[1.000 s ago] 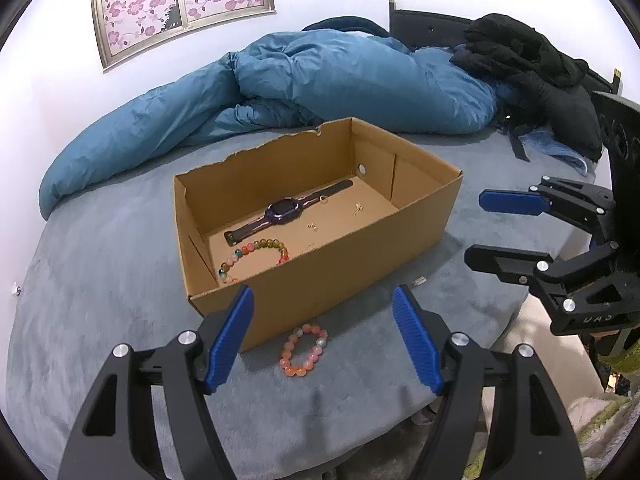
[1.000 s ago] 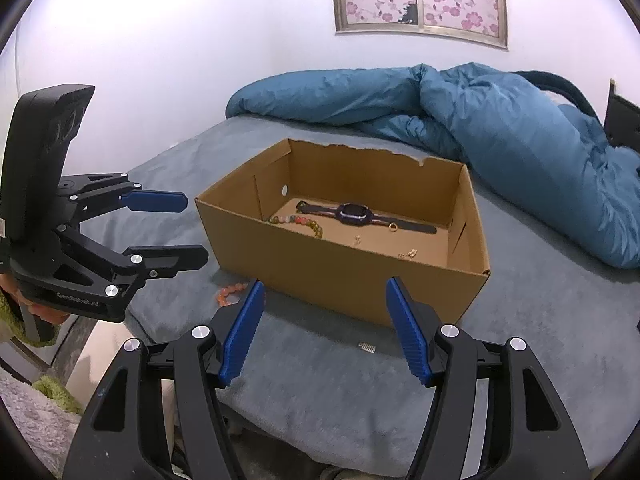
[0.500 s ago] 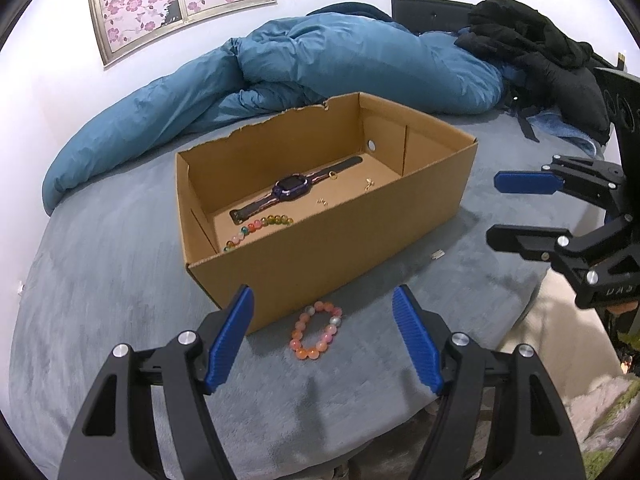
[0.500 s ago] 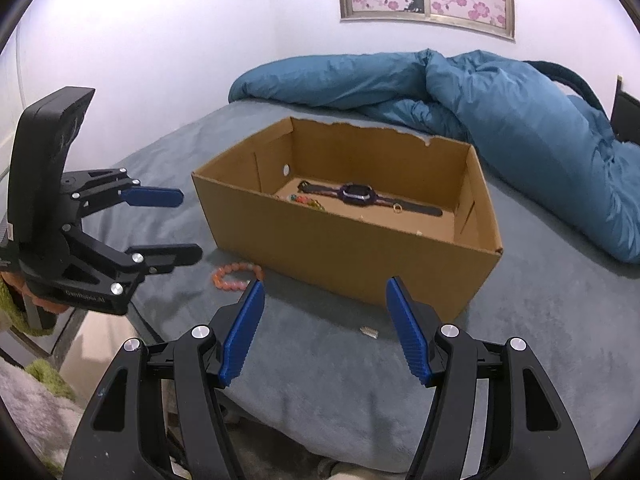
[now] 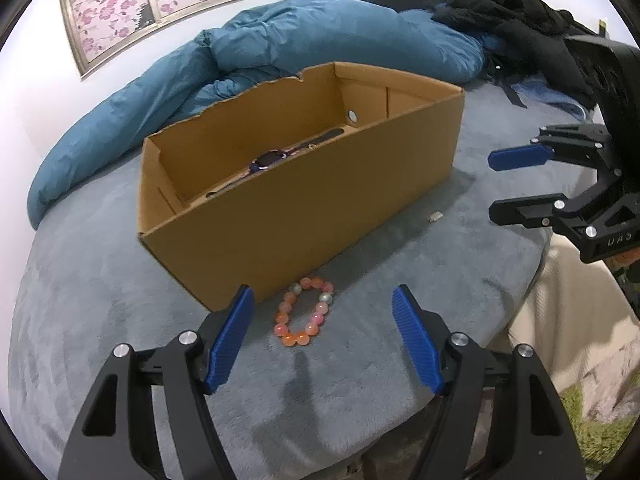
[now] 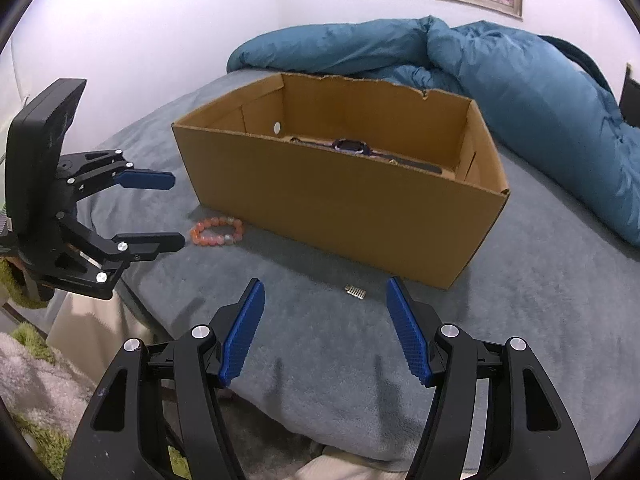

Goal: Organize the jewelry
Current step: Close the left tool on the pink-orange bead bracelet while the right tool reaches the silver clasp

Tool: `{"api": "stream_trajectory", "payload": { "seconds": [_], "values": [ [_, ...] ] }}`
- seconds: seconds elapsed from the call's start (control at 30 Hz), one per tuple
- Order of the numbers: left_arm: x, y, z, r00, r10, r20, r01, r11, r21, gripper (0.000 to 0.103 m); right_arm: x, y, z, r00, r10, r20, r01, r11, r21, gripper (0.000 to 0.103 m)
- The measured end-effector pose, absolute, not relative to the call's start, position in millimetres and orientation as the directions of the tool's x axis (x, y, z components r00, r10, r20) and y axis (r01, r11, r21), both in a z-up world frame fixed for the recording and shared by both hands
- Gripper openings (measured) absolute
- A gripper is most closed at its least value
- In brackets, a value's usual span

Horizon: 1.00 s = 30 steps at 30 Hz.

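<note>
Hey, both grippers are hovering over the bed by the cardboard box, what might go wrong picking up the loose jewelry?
1. The bead bracelet lies right against the cardboard box; the left gripper, its jaws closing, may bump the wall.
2. The small metal clip lies low on the soft grey blanket; the right gripper might pinch fabric instead.

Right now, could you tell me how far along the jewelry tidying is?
Started, not finished. A watch already lies in the cardboard box. Nothing is held: both tongs are empty, the left tongs closing slightly above the bead bracelet. That bracelet and a small metal piece remain on the bed.
</note>
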<state>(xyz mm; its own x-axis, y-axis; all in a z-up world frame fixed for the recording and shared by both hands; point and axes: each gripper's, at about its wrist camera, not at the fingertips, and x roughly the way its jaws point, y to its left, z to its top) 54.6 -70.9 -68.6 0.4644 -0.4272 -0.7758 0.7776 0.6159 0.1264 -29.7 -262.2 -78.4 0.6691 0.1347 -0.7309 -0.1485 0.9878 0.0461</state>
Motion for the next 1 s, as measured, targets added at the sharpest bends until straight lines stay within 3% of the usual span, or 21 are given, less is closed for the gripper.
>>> {"api": "stream_trajectory", "payload": {
  "seconds": [0.27,0.5,0.8,1.0],
  "values": [
    [71.2,-79.5,-95.2,0.419,-0.415,-0.808,0.795,0.597,0.106,0.05,-23.7,-264.0,-91.2,0.636,0.138,-0.759,-0.171,0.985,0.035,0.06],
    [82.7,-87.2,-117.4,0.378,-0.386,-0.841,0.803,0.589,0.09,0.027,-20.5,-268.8,-101.3,0.61,0.134,-0.781,-0.174,0.984,0.033,0.059],
    [89.1,-96.0,-127.9,0.367,-0.382,-0.848,0.802,0.591,0.081,0.023,-18.4,-271.0,-107.7,0.593,0.134,-0.794,-0.173,0.984,0.037,0.055],
    [90.0,-93.3,-126.8,0.368,-0.382,-0.848,0.799,0.596,0.078,0.009,-13.3,-268.9,-110.0,0.593,0.142,-0.793,-0.175,0.984,0.045,0.054]
  ]
}}
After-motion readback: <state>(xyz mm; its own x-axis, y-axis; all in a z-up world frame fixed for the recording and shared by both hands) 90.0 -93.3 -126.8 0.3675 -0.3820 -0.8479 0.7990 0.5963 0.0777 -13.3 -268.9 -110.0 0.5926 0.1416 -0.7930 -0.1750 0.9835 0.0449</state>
